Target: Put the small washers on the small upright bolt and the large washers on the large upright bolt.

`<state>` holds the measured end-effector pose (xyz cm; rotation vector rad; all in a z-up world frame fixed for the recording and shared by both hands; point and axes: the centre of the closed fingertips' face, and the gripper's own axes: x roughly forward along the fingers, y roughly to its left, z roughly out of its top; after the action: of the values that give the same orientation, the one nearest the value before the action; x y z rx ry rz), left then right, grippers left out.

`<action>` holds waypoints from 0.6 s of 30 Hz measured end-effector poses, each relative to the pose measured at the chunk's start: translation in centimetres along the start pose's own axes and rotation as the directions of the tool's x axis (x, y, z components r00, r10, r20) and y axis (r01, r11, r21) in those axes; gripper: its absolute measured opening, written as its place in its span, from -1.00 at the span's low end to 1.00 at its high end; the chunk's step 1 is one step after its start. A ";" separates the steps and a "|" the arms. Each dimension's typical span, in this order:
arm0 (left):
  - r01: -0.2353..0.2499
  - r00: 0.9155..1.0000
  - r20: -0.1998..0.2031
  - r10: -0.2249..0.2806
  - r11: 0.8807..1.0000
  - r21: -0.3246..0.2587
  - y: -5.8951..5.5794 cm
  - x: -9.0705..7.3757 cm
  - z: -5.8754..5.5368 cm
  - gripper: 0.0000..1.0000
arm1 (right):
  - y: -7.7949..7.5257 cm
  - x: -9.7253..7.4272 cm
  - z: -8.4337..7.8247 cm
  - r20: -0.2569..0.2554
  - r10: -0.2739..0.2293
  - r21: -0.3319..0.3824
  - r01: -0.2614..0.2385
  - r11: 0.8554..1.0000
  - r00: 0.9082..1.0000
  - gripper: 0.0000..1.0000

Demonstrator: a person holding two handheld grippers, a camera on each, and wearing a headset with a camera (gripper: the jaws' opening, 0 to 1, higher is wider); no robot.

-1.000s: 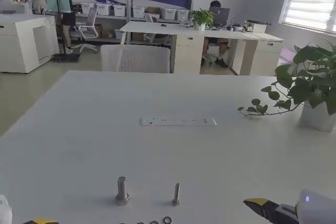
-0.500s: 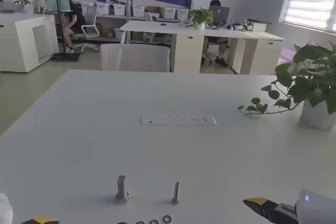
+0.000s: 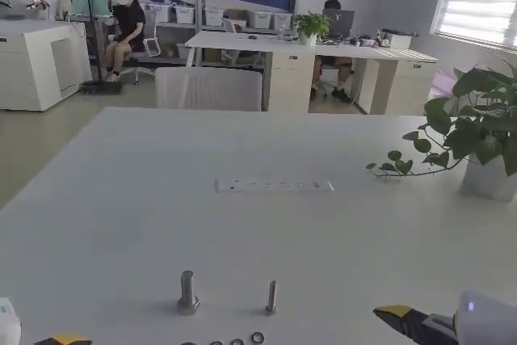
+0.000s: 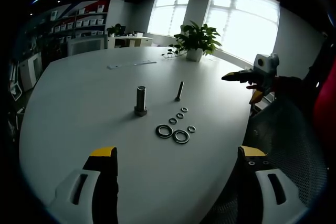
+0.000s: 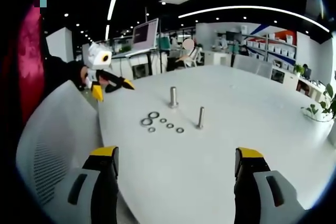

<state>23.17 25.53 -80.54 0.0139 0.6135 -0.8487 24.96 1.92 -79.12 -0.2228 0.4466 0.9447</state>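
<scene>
A thick large bolt (image 3: 187,292) and a thin small bolt (image 3: 271,298) stand upright on the white table (image 3: 242,232), the small one to its right. In front of them lie loose washers: two large washers (image 4: 164,130) (image 5: 146,121) and several small washers (image 4: 179,115) (image 5: 170,125). My left gripper (image 4: 177,153) is open, low over the near table edge, with nothing between its jaws. My right gripper (image 5: 176,153) is also open and empty, and it faces the bolts from the other side. Each gripper appears in the other's view: the right gripper (image 4: 247,77) and the left gripper (image 5: 113,82).
A white power strip (image 3: 275,187) lies further back on the table's middle. A potted plant (image 3: 477,139) stands at the right edge. A mesh chair (image 5: 47,145) sits by the near table edge. Desks, shelves and seated people are far behind.
Bolts, washers and both grippers keep their places. A person in the far background has moved to a chair.
</scene>
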 end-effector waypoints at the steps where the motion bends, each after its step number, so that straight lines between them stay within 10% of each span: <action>1: 0.001 1.000 -0.001 -0.001 1.000 0.000 0.0 0.0 0.0 0.90 | 0.1 0.0 0.0 0.000 0.004 0.002 -0.004 1.000 1.000 0.85; 18: -0.001 1.000 0.003 0.001 1.000 -0.002 0.0 -0.1 0.0 0.89 | 0.8 0.9 0.7 -0.018 0.045 -0.020 -0.046 0.999 0.999 0.80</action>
<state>23.09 25.64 -80.49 0.0107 0.6114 -0.8464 24.98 3.29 -78.89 -0.2408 0.4603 0.9929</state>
